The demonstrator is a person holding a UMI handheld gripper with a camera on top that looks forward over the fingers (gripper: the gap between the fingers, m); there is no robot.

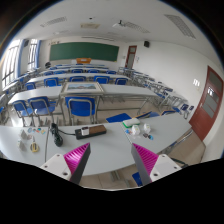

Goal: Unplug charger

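My gripper (110, 162) is open and empty, with its magenta pads (76, 158) held wide apart above the near edge of a white table (110, 145). Beyond the fingers, near the middle of the table, lies a dark block with a tan top (89, 131), which looks like the power strip with the charger. A thin white cable (56, 134) runs across the table to the left of it. The block is well ahead of the fingertips and nothing touches it. I cannot make out the plug itself.
A blue flat object (118, 117) and small white items (150, 128) lie on the table's right part. Small white things (34, 146) lie at its left. A brown box (186, 150) is at the near right. Desks and blue chairs (82, 106) stand behind.
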